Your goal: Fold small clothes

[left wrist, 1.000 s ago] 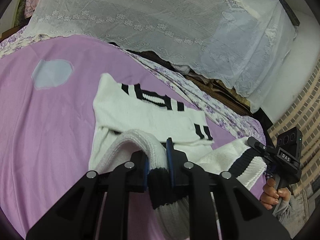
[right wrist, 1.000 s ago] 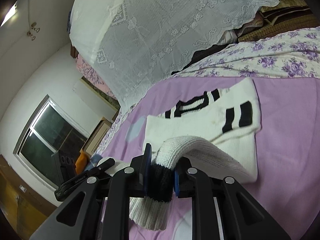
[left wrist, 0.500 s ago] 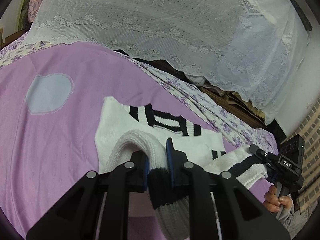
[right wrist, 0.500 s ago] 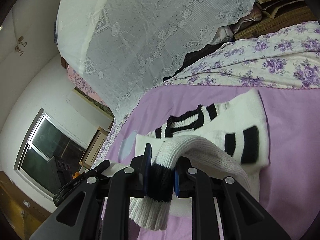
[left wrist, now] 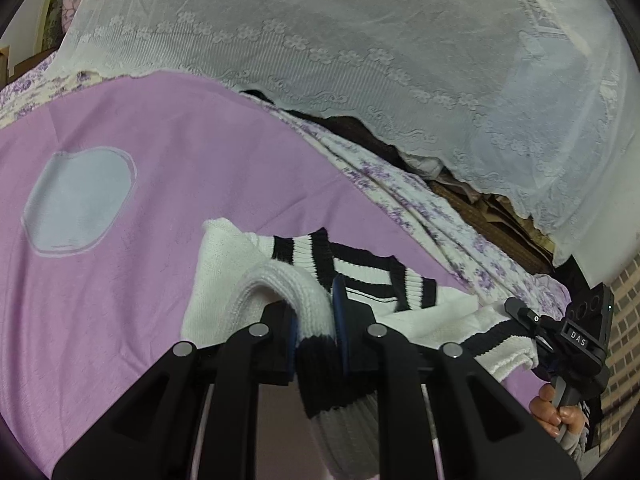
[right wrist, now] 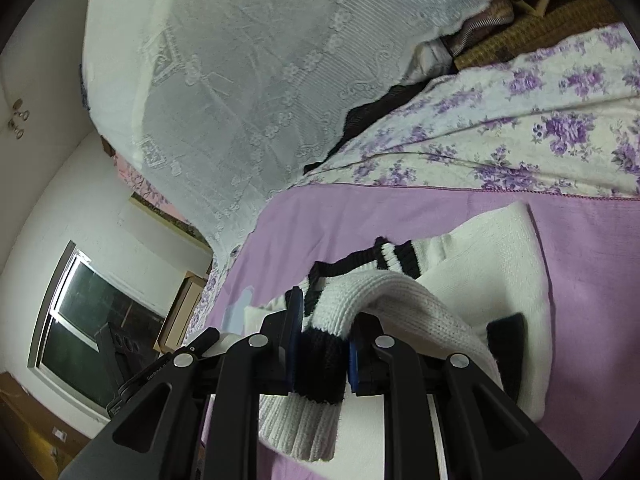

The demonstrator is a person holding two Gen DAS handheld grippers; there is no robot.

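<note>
Only in the left view: the right gripper [left wrist: 520, 314] shows from outside, at the far right edge of the purple sheet [left wrist: 160, 200], with a hand [left wrist: 560, 414] wrapped round its handle and a brick wall [left wrist: 624, 320] behind it.
Only in the right view: a dark window [right wrist: 92, 320] low on the left, a white wall [right wrist: 60, 200], a ceiling lamp [right wrist: 18, 118] and a cardboard box [right wrist: 184, 308] beside the bed.
Left gripper: the left gripper [left wrist: 316, 336] is nearly closed, its blue pads pinching the black-banded ribbed hem of the sweater [left wrist: 224, 276].
Right gripper: in its own view the right gripper [right wrist: 322, 344] is clamped just as tight on another stretch of the same black-and-white hem.
Sweater and grippers: the knit arches up out of each pair of jaws and drops forward onto the rest of the garment, so the held edge hangs above the body.
Where the sweater lies: flat on the sheet just beyond both grippers, white, with its striped neckline [left wrist: 360, 268] at the far side; a black-striped cuff [right wrist: 506, 340] lies near the right gripper.
Surface: a purple sheet with a pale blue patch [left wrist: 80, 200] to the left, edged by a floral bedspread [right wrist: 520, 136] on the far side.
Room: a big white lace cover [left wrist: 360, 60] is draped over a heap behind the bed, dark bedding poking out beneath its hem.
</note>
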